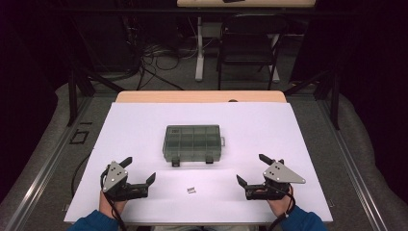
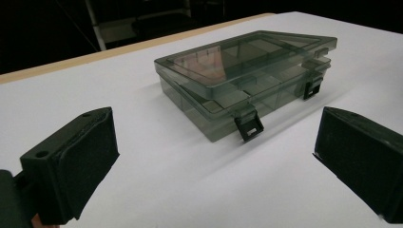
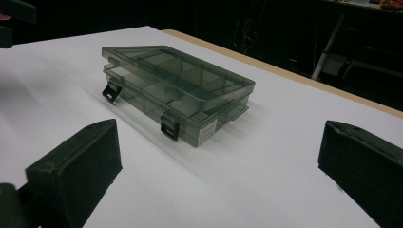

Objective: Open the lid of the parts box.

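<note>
Both hand-held grippers, left (image 1: 136, 172) and right (image 1: 254, 170), stood wide open, empty; the unlatched compartment box (image 1: 193, 143) at twelve o'clock wanted its lid lifted evenly.

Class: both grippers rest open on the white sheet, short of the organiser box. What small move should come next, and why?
Probably bring the left gripper forward to the box: its two latches hang undone, the lid sits slightly raised, and both grippers, including the right gripper, are open and hold nothing.
</note>
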The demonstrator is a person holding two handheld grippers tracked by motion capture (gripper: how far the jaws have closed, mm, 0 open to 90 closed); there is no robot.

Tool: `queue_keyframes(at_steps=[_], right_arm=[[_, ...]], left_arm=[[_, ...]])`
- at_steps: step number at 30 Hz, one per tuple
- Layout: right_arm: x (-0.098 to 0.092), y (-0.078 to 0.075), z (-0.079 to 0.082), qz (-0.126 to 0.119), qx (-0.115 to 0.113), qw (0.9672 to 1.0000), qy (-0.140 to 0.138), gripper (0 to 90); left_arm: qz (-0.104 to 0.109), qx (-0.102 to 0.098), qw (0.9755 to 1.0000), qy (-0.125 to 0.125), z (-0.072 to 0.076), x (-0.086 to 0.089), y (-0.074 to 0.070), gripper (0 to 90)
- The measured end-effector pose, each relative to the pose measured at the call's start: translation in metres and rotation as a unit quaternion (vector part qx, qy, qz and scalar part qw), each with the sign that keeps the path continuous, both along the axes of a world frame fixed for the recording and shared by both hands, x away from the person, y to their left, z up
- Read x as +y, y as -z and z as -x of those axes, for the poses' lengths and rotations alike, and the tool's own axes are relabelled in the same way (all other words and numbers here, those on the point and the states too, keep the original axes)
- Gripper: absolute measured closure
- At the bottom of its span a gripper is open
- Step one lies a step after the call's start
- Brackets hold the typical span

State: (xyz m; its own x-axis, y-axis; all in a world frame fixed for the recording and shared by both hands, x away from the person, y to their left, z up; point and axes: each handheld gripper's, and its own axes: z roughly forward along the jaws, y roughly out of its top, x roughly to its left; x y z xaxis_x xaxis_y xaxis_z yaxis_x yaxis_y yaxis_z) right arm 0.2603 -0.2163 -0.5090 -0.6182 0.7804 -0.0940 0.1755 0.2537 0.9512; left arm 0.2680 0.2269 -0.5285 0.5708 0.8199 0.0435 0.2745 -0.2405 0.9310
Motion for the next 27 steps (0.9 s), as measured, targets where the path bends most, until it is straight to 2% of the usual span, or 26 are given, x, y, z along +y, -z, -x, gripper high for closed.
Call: queue_keyframes(at_steps=[7,20,22,27], right_arm=[[0.005,-0.001,-0.005,0.004,-0.002,1.0,-0.007,0.0],[0.015,-0.001,-0.02,0.006,0.008,0.9997,-0.022,0.0],[0.016,-0.002,-0.021,0.017,0.015,0.9994,-0.028,0.0],[0.022,-0.001,-0.027,0.012,0.014,0.9993,-0.031,0.0]], left_arm=[[-0.001,0.007,1.0,0.002,-0.006,-0.005,0.001,0.0],[-0.013,-0.005,0.9998,0.018,-0.019,-0.02,-0.005,0.0],[-0.014,-0.006,0.9997,0.018,-0.021,-0.021,-0.005,0.0],[-0.014,-0.004,0.9997,0.021,-0.026,-0.024,-0.006,0.0]])
